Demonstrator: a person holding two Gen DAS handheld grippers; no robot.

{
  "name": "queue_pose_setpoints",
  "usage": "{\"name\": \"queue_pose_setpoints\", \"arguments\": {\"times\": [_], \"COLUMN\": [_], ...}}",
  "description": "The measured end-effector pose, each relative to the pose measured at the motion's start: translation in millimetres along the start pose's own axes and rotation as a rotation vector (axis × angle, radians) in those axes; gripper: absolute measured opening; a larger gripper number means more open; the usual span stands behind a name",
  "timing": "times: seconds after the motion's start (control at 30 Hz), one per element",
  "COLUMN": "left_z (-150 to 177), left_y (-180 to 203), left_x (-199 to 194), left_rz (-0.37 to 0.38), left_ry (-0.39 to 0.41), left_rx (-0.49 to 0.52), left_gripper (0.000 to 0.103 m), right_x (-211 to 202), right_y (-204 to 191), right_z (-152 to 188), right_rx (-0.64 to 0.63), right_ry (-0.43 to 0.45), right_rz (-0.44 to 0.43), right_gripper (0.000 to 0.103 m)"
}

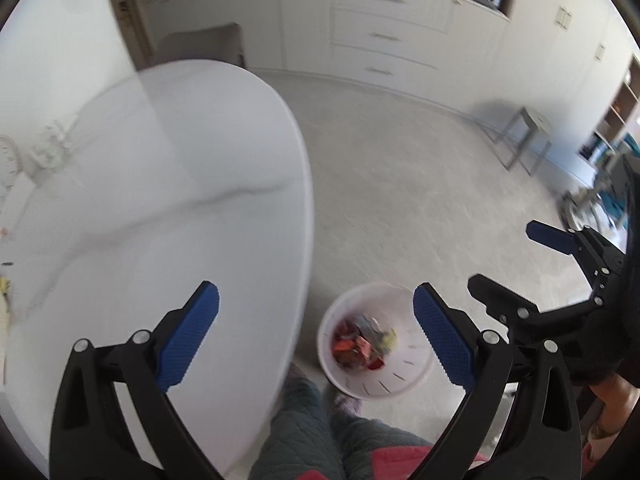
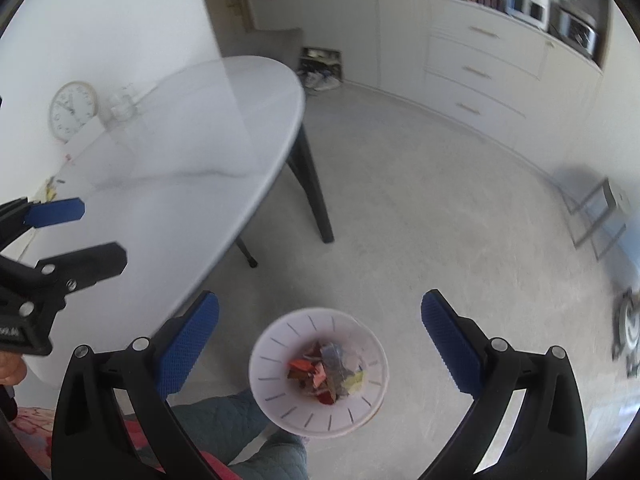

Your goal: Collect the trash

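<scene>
While both grippers hang empty, the bin sits on the floor with the trash inside.

At 6 o'clock in the right wrist view, the right gripper (image 2: 320,336) has its jaws wide apart over the bin (image 2: 319,372); the left gripper (image 1: 316,320) is equally spread, holding nothing. I judge a drop finished; next comes reaching back to the table (image 2: 180,152) at 10 o'clock for scraps (image 2: 50,192). Round, the bin stands upright, mouth upward, long axis vertical.

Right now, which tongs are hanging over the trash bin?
The right tongs: the white bin with colourful wrappers sits between their open fingers. The left tongs straddle the table edge.
</scene>
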State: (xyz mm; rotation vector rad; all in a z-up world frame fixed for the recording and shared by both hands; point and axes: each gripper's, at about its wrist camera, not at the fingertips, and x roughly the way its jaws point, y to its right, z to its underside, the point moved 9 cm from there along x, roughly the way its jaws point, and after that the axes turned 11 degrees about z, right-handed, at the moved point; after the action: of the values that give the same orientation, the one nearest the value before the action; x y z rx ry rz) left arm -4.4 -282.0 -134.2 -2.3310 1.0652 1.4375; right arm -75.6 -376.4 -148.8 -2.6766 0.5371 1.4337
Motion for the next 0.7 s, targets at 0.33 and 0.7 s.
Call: {"name": "queue_pose_setpoints", "arguments": {"times": [0.33, 0.7], "left_z": [-24, -3], "left_y": [-99, -151], "left_x": [-114, -193], "left_rz": [-0.193, -0.356], "left_ry": [0.212, 0.328], "left_rx": [-0.224, -0.370], "left_gripper": [0.095, 0.095], "right_x": [-67, -127], "right_y": [-106, -179], "right_z": [-94, -145], "right_rx": [-0.217, -0.365], "right_ry": [0.184, 0.309], "right_rz": [-0.152, -0.260], "right_gripper": [0.100, 0.100]}}
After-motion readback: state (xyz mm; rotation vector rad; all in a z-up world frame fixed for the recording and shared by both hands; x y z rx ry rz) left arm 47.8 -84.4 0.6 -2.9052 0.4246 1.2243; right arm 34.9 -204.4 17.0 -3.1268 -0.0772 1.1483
